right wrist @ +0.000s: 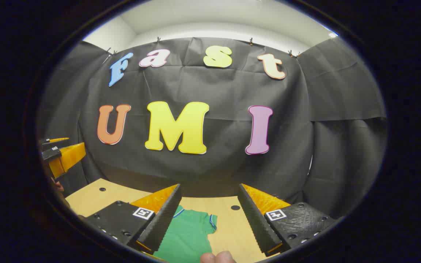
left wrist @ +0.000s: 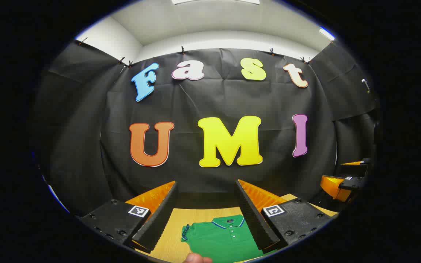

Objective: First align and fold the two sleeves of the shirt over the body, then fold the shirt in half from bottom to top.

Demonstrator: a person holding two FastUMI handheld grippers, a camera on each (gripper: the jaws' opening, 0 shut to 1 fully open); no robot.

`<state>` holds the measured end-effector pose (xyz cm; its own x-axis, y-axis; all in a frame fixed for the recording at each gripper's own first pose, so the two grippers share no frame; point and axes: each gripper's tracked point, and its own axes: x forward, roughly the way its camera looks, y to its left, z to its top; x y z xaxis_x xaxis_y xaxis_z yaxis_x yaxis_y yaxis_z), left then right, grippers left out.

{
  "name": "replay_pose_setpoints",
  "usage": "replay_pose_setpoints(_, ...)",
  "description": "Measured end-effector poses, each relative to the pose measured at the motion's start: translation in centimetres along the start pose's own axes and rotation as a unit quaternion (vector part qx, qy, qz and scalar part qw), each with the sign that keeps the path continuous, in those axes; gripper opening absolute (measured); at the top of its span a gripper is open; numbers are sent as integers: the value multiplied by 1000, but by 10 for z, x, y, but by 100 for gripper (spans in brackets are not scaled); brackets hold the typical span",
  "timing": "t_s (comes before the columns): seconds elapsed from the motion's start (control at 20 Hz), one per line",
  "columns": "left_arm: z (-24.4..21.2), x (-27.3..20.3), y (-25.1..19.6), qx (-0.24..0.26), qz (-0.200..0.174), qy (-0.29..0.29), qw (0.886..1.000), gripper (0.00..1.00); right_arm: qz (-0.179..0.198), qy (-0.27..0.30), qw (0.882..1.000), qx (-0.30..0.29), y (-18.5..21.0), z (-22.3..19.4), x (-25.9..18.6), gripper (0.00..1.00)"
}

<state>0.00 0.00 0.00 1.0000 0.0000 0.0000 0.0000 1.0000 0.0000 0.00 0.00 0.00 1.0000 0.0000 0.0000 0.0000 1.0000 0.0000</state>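
We hold both tongs, left point(left wrist: 207, 215) and right point(right wrist: 208, 217), released above the surface point(right wrist: 232, 226); the shirt point(left wrist: 225, 237) lies flat at 6 o'clock. Pinching one layer unevenly could skew its sleeve point(right wrist: 205, 223).

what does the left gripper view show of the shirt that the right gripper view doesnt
Left gripper view: the green shirt's collar with its buttoned placket and one short sleeve, framed between the open left gripper.

Right gripper view: the other short sleeve lying flat beside bare table, and two dark holes in the tabletop, seen past the open right gripper.

Both: the same shirt lying flat and unfolded on the wooden table, neither gripper touching it, and the opposite gripper off at the edge.
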Motion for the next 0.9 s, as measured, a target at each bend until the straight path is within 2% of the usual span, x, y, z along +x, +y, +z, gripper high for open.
replay_pose_setpoints(0.1, 0, 1, -6, 0, -8, 2, 1000, 97, -2, 14, 1000, -2, 0, -8, 2, 97)
replay_pose_setpoints(0.3, -4, 1, -6, 5, -16, 6, 1000, 97, -12, 49, 999, -1, 7, -28, -8, 95)
replay_pose_setpoints(0.35, -6, 1, -7, 4, -18, 10, 1000, 97, -9, 52, 999, -12, 11, -30, -9, 97)
replay_pose_setpoints(0.4, -8, 0, -5, 3, -18, 13, 1000, 100, -7, 49, 999, -21, 13, -28, -10, 95)
replay_pose_setpoints(0.5, -10, 1, -3, 2, -17, 18, 1000, 98, -2, 42, 999, -25, 21, -22, -10, 95)
replay_pose_setpoints(0.8, -12, 3, -1, -2, -8, 18, 1000, 98, 49, 18, 997, -57, 51, -13, -14, 97)
replay_pose_setpoints(0.9, -16, 4, -1, -10, -3, 20, 1000, 98, 62, 10, 996, -63, 51, -11, -14, 95)
